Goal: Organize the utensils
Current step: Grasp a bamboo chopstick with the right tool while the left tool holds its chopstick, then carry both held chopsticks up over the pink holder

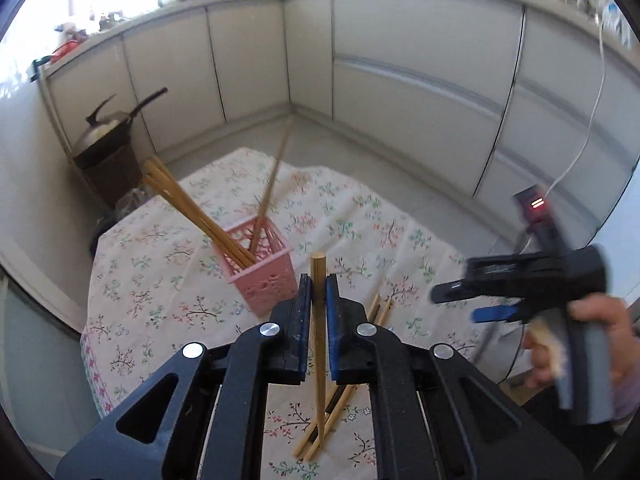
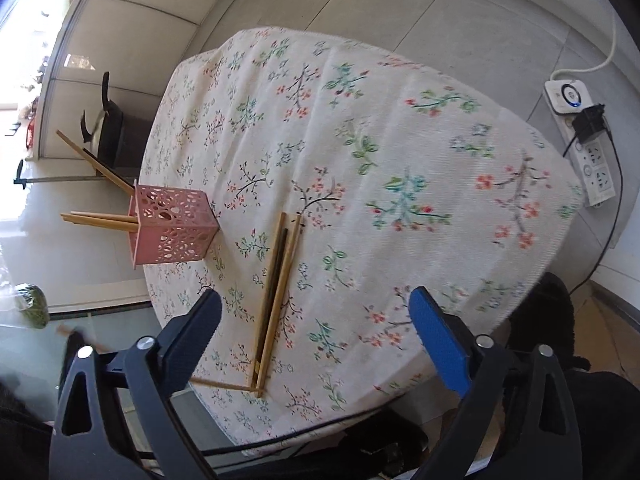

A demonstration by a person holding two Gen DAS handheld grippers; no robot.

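The left gripper (image 1: 318, 292) is pinched tight on 1 wooden chopstick (image 1: 319, 320), which stands nearly upright between the pads, its blunt top poking just above the fingertips and its lower end reaching down toward the loose pile under the fingers. The right gripper (image 2: 316, 320) hangs spread wide and holds nothing; in the left wrist view it sits off to the right of the left fingers, gripped by the person's hand (image 1: 600, 344).

Just ahead of the left fingertips and a little to the left stands the pink holder (image 1: 258, 258), a perforated square basket on the floral tablecloth (image 2: 400, 140). Several chopsticks (image 1: 192, 210) already lean out of it to the left, and 1 more (image 1: 274, 178) slants up and away from it, blurred.

Between and just ahead of the right gripper's open fingers lies the remaining bundle (image 2: 276, 292): about 4 wooden sticks and 1 dark one, side by side, with another stick (image 2: 222, 385) lying crosswise at their near end by the table edge.

By my reckoning the job is past halfway: a good share is in the holder, 1 stick is in hand and not yet dropped in, and the small bundle remains to be collected.
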